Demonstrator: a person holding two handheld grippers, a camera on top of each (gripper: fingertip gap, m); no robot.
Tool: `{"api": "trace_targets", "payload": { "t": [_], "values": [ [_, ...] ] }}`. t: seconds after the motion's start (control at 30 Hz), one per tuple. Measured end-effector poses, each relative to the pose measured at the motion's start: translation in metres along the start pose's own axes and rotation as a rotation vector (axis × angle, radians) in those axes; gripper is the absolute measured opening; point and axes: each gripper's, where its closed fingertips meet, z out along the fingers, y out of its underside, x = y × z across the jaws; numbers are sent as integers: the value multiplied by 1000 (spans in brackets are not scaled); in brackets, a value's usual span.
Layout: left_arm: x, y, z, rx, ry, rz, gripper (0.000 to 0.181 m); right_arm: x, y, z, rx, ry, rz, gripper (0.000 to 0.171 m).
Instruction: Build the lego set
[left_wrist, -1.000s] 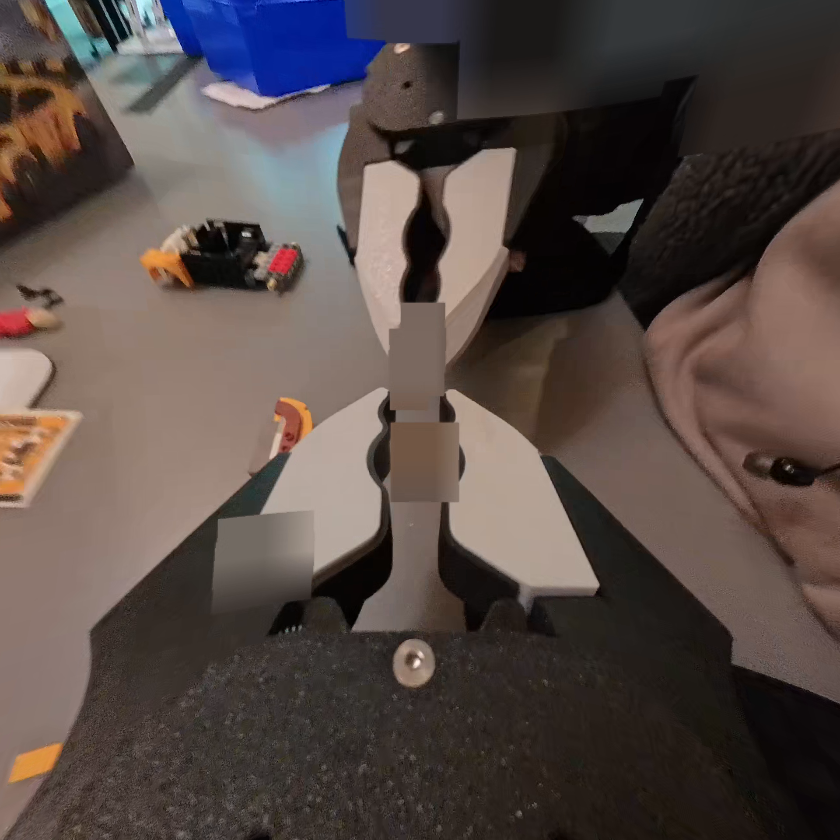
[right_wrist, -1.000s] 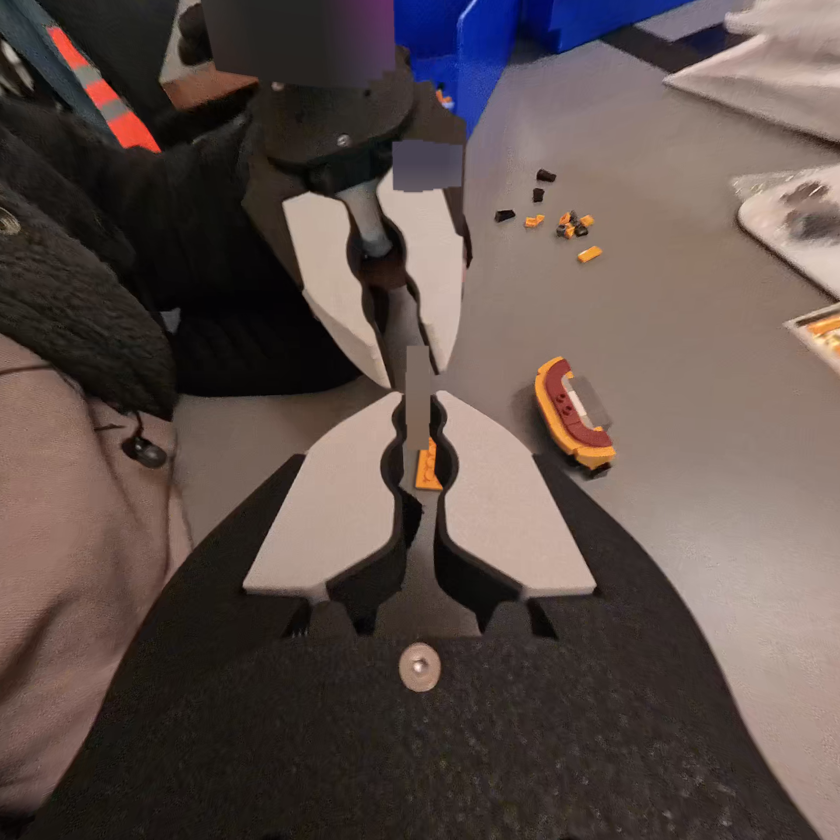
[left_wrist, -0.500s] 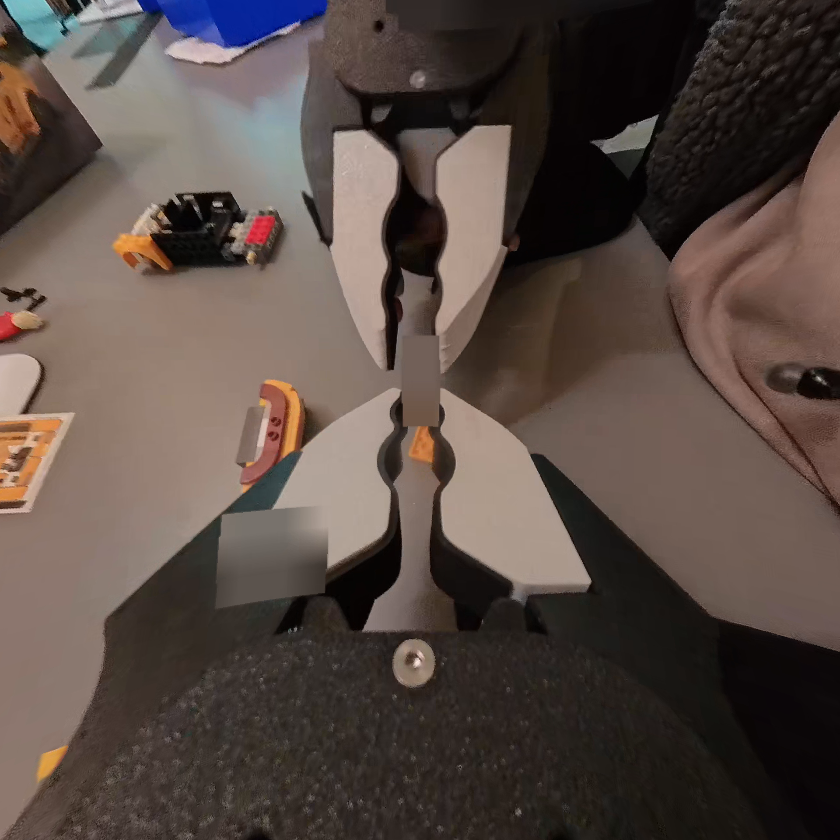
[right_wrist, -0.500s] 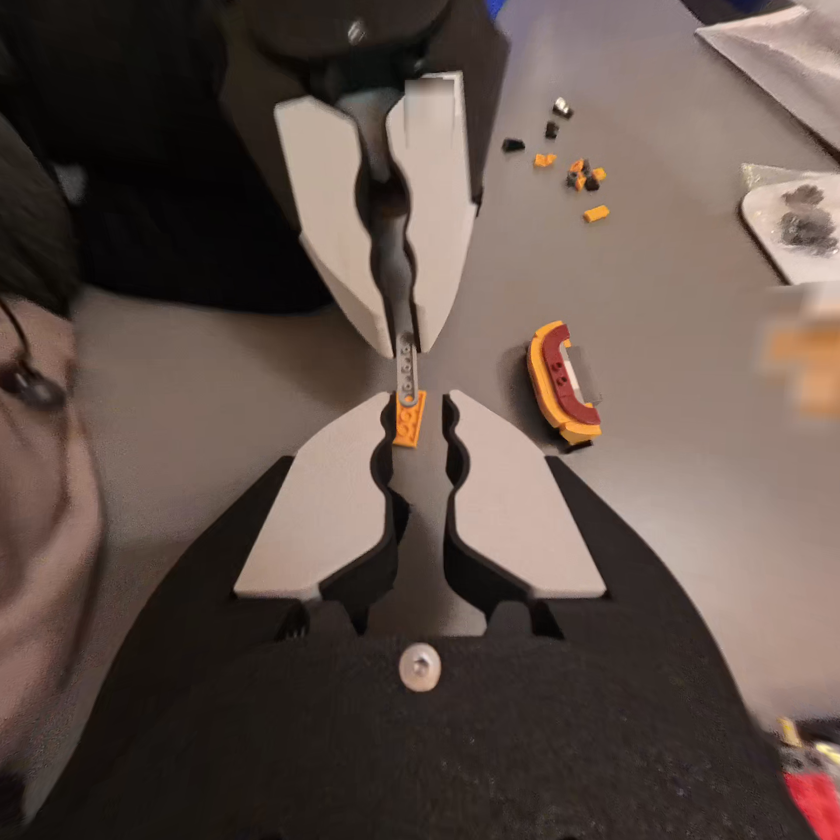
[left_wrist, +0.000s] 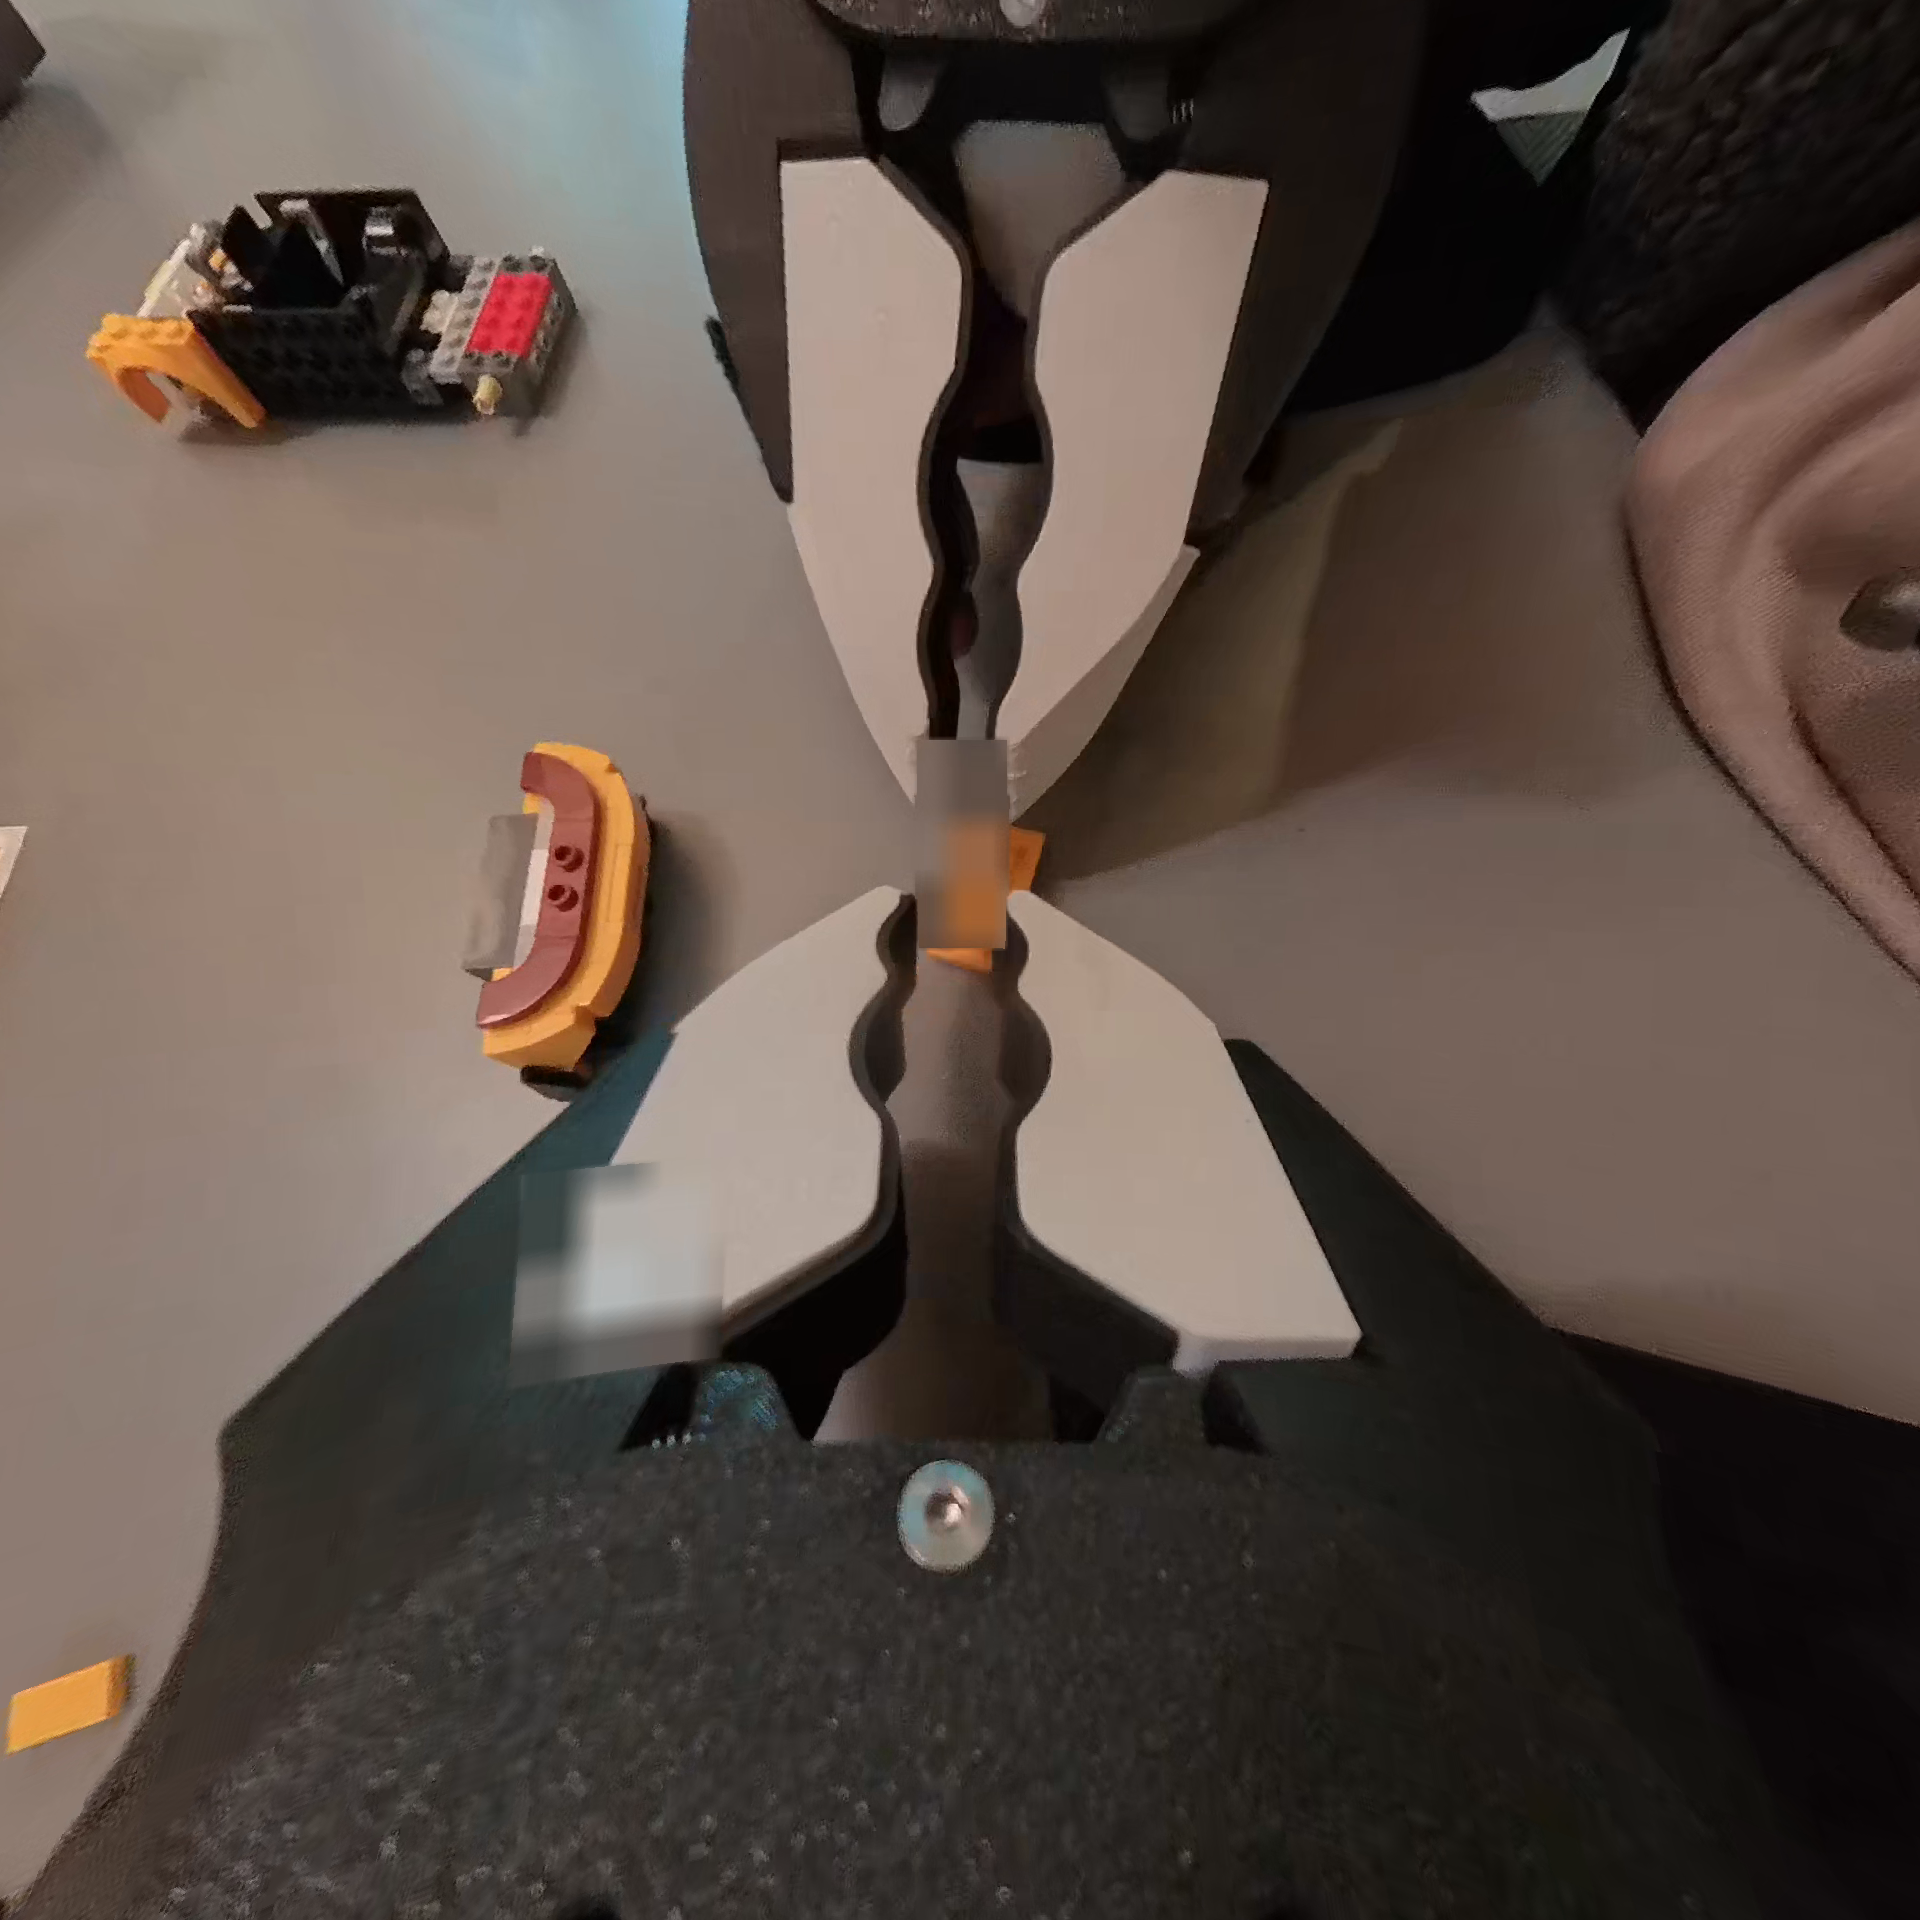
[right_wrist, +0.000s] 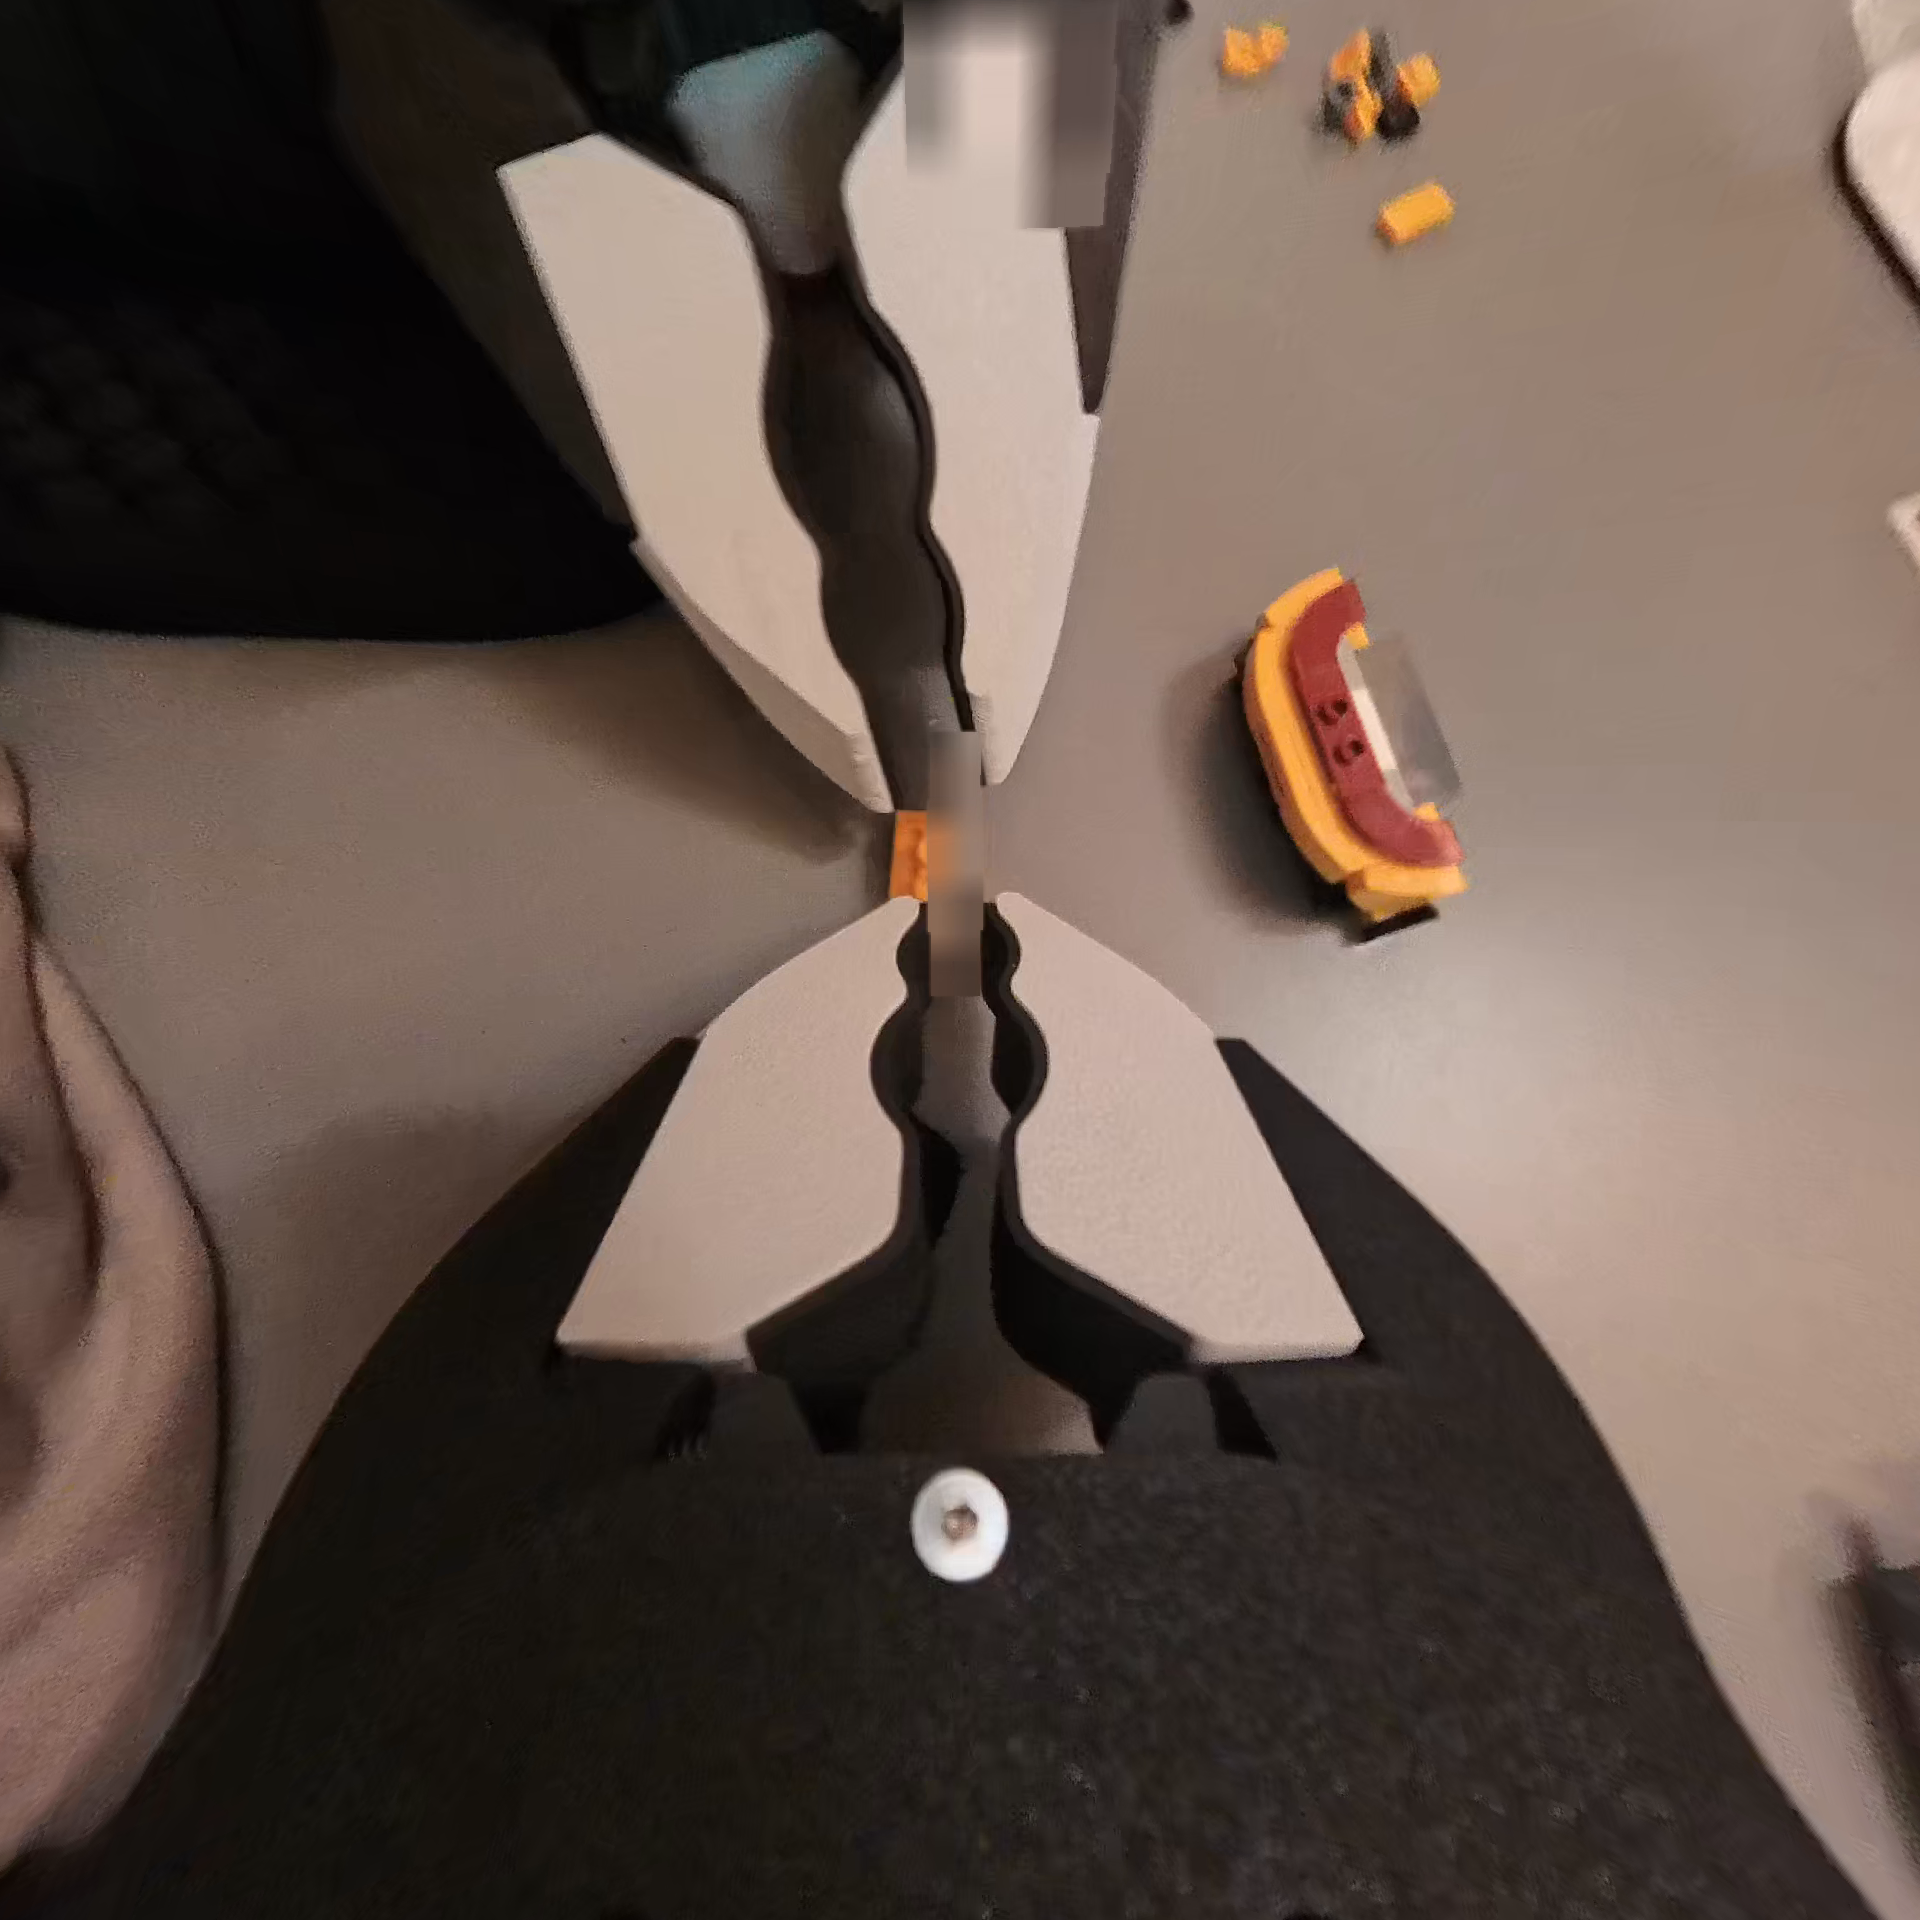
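Observation:
My left gripper (left_wrist: 961, 909) and right gripper (right_wrist: 958, 909) meet tip to tip just above the grey table. Between them they hold one small piece: a thin grey plate joined to an orange plate (left_wrist: 1023, 862). A mosaic patch covers most of it. The orange plate also sticks out at the side in the right wrist view (right_wrist: 909, 852). Both pairs of jaws stand narrow, closed on the piece's ends. The right gripper (left_wrist: 966, 743) faces me in the left wrist view, and the left gripper (right_wrist: 935, 800) faces me in the right wrist view.
A curved orange and dark-red sub-build (left_wrist: 566, 914) lies on the table beside the grippers. A black, grey and red chassis build (left_wrist: 332, 312) stands farther off. Loose small bricks (right_wrist: 1371, 83) and an orange tile (left_wrist: 68, 1714) lie about. A person's pinkish sleeve (left_wrist: 1787, 623) is close. Less than 4 cm separates the two grippers' tips. The orange tile (left_wrist: 68, 1714) is about equally far from each gripper, around 20 cm. Look for it in the right wrist view (right_wrist: 1410, 197) too.
The right gripper's jaws, apart half a second ago, have closed on the piece. Both grippers have drawn closer together, and the views now look down more steeply at the table.

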Motion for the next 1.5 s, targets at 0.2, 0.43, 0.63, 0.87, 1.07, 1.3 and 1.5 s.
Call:
{"api": "trace_targets", "payload": {
  "t": [0.2, 0.43, 0.63, 0.87, 1.07, 1.3, 1.5],
  "values": [
    [1, 2, 3, -16, 0, 10, 12, -4, 4, 5, -73, -9, 95, 8],
    [1, 6, 8, -47, -16, 26, 8, -5, 10, 8, -120, -8, 80, 8],
    [2, 7, 8, -53, -13, 30, 8, -5, 10, 8, -138, -9, 56, 8],
    [3, 7, 9, -55, -5, 28, 8, -7, 9, 7, -127, -26, 59, 9],
    [3, 8, 8, -55, -2, 23, 8, -9, 9, 7, -118, -41, 56, 10],
    [2, 8, 8, -54, -7, 15, 11, -9, 9, 6, -114, -35, 54, 10],
    [2, 6, 6, -38, 1, 14, 15, -7, 7, 2, -81, -23, 10, 18]
  ]
}}
